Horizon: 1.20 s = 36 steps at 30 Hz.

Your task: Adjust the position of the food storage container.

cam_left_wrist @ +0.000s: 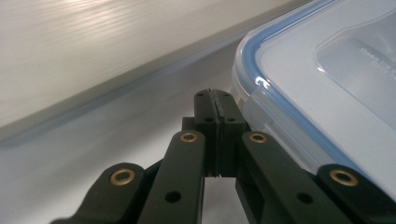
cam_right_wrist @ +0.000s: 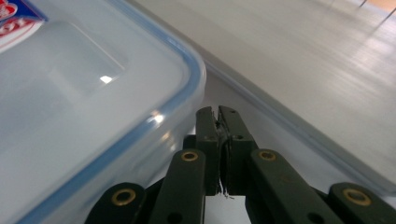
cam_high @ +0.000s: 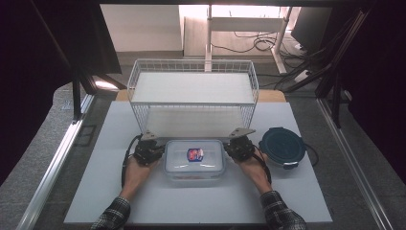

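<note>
Tongs are pressing in on the clear food container (cam_high: 194,158) from both ends: left tongs (cam_high: 154,149) and right tongs (cam_high: 235,146), both closed and empty. It's sitting on the desk (cam_high: 119,191) before the wire rack (cam_high: 193,91), not yet lifted or shelved.

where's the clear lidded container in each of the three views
High view: the clear container sits at centre front of the table, between the left gripper and the right gripper.
Left gripper view: its blue-sealed corner takes up the right side, beside the shut jaws.
Right gripper view: it takes up the left side, beside the shut jaws.
Shared landmark: the lid's blue seal line; the red and blue label shows top left in the right gripper view.
</note>
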### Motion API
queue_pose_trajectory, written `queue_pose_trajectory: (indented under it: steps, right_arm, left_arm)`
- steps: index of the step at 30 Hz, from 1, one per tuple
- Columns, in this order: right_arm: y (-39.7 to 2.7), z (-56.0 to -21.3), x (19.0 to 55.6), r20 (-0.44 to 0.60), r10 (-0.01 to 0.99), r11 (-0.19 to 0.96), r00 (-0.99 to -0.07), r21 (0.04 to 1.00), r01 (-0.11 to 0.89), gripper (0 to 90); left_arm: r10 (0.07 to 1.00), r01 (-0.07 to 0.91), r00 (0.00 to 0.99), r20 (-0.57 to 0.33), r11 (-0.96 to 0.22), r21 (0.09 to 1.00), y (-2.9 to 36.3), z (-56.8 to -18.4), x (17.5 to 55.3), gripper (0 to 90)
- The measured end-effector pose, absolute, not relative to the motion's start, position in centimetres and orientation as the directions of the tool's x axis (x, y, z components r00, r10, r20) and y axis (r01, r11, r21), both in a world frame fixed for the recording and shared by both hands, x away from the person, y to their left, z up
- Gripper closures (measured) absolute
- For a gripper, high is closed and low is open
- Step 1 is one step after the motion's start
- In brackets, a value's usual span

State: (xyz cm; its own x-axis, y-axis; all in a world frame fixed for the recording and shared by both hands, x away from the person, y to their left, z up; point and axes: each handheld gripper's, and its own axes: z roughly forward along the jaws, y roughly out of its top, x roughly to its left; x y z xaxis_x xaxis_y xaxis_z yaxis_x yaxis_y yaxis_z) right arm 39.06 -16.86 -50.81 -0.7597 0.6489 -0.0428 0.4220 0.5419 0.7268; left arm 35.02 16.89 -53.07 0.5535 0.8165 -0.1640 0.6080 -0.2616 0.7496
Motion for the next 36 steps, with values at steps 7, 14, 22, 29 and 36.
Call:
queue_pose_trajectory:
  steps: [7, 14, 22, 29, 36]
  right_arm:
    - [-17.5, -50.7, 38.0, -0.014, 0.623, 0.567, -0.782, 0.696, 0.440, 89.3]
    - [-18.0, -50.6, 36.3, -0.005, 0.607, 0.580, -0.794, 0.687, 0.438, 89.3]
    - [-17.8, -50.4, 34.8, -0.026, 0.606, 0.605, -0.795, 0.664, 0.440, 88.9]
    - [-19.3, -48.7, 33.1, -0.095, 0.649, 0.594, -0.755, 0.683, 0.424, 78.2]
    - [-21.4, -48.5, 31.4, -0.021, 0.644, 0.525, -0.765, 0.739, 0.422, 60.1]
  left_arm:
    - [0.788, 0.620, 0.586, -0.189, -0.286, 0.731, 16.4, -52.9, 33.6, 90.0]
    - [0.787, 0.625, 0.589, -0.183, -0.300, 0.721, 16.1, -52.7, 31.6, 90.0]
    - [0.778, 0.615, 0.605, -0.170, -0.321, 0.720, 16.0, -52.6, 30.5, 90.0]
    - [0.810, 0.595, 0.567, -0.146, -0.280, 0.754, 18.7, -51.3, 28.8, 77.9]
    - [0.818, 0.576, 0.563, -0.117, -0.288, 0.765, 20.1, -51.3, 25.0, 57.8]
